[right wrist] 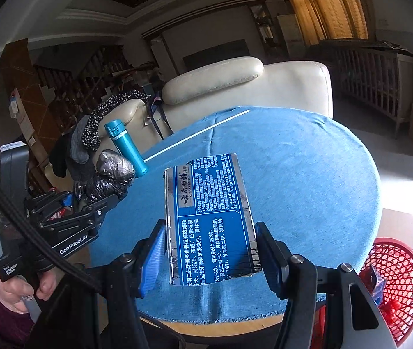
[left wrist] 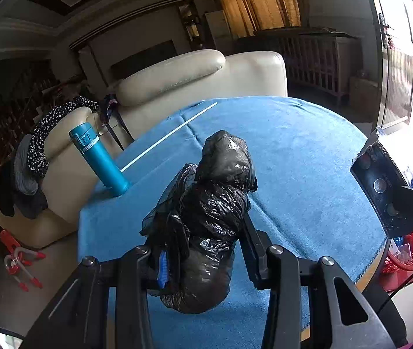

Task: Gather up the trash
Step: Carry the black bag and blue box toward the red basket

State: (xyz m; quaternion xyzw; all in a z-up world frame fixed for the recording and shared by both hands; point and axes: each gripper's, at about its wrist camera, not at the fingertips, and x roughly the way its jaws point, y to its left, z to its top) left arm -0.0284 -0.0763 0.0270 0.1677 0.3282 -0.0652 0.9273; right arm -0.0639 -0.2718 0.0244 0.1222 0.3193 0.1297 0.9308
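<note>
A crumpled black plastic bag (left wrist: 215, 203) sits between the fingers of my left gripper (left wrist: 203, 241), which is shut on it above the blue tablecloth (left wrist: 293, 151). In the right wrist view a blue-and-silver toothpaste box (right wrist: 209, 215) is clamped lengthwise in my right gripper (right wrist: 209, 226), its blue pads (right wrist: 155, 250) pressing both long sides. That view also shows the left gripper (right wrist: 104, 195) with the black bag (right wrist: 113, 174) at the left, held by a hand (right wrist: 17, 290). The box (left wrist: 378, 186) appears at the right edge of the left wrist view.
A teal bottle (left wrist: 101, 160) stands near the table's left edge, beside a long white stick (left wrist: 171, 133) lying on the cloth. A red mesh basket (right wrist: 392, 285) with some trash sits below the table's right side. A cream sofa (left wrist: 200, 81) stands behind the table.
</note>
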